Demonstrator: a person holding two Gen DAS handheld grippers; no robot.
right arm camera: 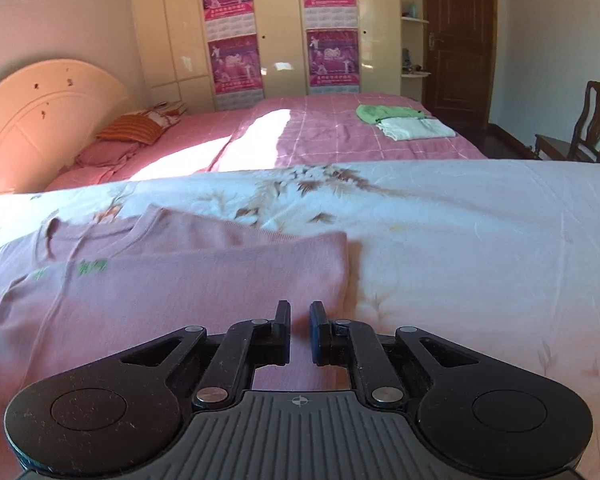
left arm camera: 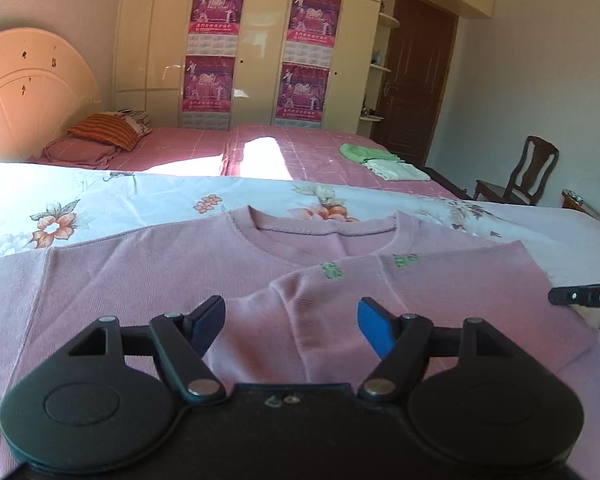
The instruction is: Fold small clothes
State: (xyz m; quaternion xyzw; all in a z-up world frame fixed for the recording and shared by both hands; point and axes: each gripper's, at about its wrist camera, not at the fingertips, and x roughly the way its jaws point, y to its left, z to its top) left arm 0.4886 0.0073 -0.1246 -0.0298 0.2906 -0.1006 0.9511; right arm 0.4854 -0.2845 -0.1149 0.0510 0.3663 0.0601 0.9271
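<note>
A pink knit sweater (left arm camera: 148,280) lies flat on the floral white sheet (left arm camera: 100,200), neckline away from me. Its right side is folded over the body, with small green marks (left arm camera: 332,270) on the folded part. My left gripper (left arm camera: 292,312) is open and empty, low over the folded sleeve area. In the right wrist view the sweater (right arm camera: 180,280) lies left of center. My right gripper (right arm camera: 299,314) hovers over the sweater's lower right edge with jaws a narrow gap apart, nothing between them. Its tip shows at the right edge of the left wrist view (left arm camera: 584,296).
Beyond the sheet lies a pink checked bed (right arm camera: 340,136) with folded green and white clothes (right arm camera: 404,120), pillows (left arm camera: 104,132) and a headboard. A wardrobe with posters (left arm camera: 312,60), a brown door (left arm camera: 416,76) and a wooden chair (left arm camera: 528,176) stand behind.
</note>
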